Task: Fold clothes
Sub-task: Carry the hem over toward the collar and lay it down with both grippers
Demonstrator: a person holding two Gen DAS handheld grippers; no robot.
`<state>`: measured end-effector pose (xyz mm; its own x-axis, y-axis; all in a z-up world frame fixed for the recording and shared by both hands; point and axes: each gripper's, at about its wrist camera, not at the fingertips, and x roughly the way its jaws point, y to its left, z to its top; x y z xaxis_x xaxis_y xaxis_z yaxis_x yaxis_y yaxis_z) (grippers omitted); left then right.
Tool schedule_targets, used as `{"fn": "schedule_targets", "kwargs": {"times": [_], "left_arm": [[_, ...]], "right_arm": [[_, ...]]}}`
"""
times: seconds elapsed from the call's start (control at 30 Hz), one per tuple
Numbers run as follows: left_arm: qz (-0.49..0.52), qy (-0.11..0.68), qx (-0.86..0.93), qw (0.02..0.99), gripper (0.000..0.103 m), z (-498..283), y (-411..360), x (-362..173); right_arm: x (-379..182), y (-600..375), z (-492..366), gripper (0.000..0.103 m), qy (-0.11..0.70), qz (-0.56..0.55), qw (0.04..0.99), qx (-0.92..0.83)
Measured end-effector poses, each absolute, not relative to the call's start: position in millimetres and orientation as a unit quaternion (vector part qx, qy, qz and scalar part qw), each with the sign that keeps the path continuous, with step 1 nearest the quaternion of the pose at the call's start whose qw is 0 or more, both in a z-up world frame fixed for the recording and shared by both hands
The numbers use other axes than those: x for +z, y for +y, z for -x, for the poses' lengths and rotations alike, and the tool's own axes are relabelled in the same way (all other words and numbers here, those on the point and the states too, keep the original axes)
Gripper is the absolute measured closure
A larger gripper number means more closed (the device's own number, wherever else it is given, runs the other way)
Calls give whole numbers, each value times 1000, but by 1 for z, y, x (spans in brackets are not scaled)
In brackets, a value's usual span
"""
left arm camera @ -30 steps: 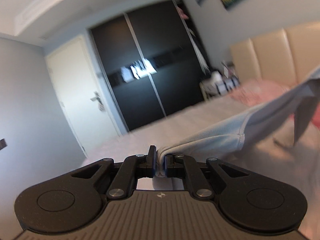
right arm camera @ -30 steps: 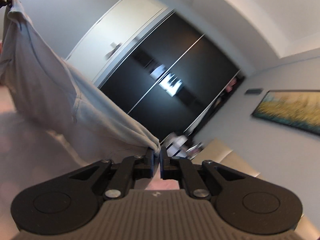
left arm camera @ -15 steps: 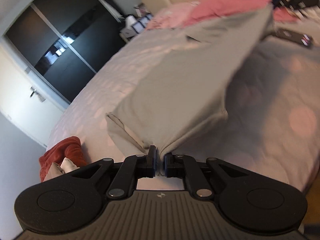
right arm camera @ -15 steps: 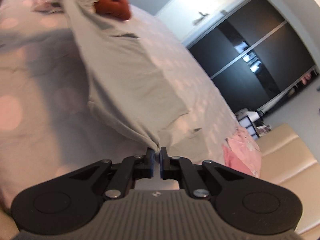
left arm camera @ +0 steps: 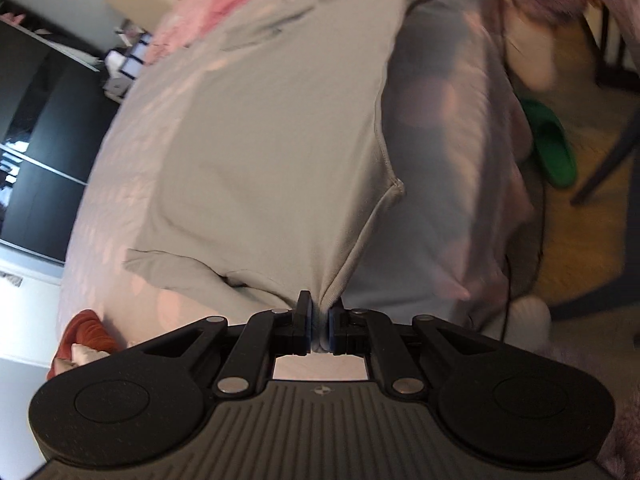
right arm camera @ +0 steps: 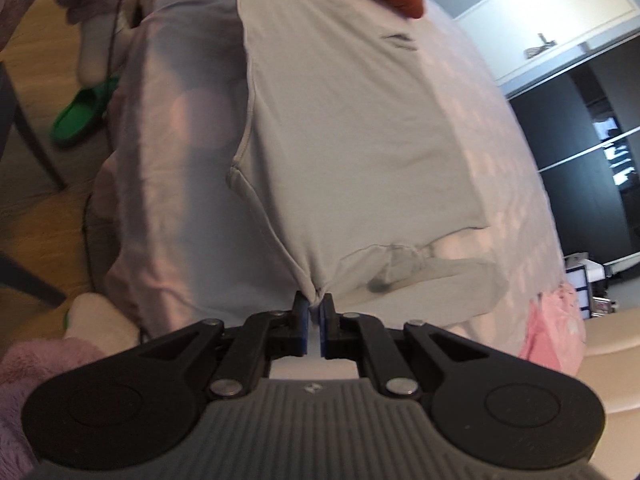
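Note:
A light grey T-shirt lies spread over the bed, stretched between my two grippers. My left gripper is shut on one corner of the shirt near the bed's near edge. The same shirt shows in the right wrist view. My right gripper is shut on its opposite corner, next to a short sleeve. The shirt's far side rests flat on the cover; the gripped edge is lifted slightly.
The bed cover is pale lilac with pink dots. A red garment lies at one end, pink clothes at the other. A green slipper and dark chair legs stand on the wooden floor beside the bed. A dark wardrobe is behind.
Both grippers have swung down from holding the shirt up in the air to low over the bed. The shirt now lies spread on the cover.

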<state>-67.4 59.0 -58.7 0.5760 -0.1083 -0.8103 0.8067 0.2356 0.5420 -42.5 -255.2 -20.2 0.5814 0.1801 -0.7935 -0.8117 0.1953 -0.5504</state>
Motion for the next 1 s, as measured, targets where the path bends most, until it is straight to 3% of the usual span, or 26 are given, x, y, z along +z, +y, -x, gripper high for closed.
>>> {"fn": "schedule_targets", "kwargs": {"times": [0.47, 0.77, 1.0], "left_arm": [[-581, 369, -357, 632, 98, 60, 53, -137], [-550, 358, -383, 650, 98, 65, 63, -98], [-562, 377, -406, 614, 98, 65, 55, -116]], "right_arm": [[-90, -244, 41, 97, 344, 584, 630, 380], [-64, -251, 51, 97, 336, 574, 630, 401], [-74, -250, 51, 97, 364, 574, 601, 421]]}}
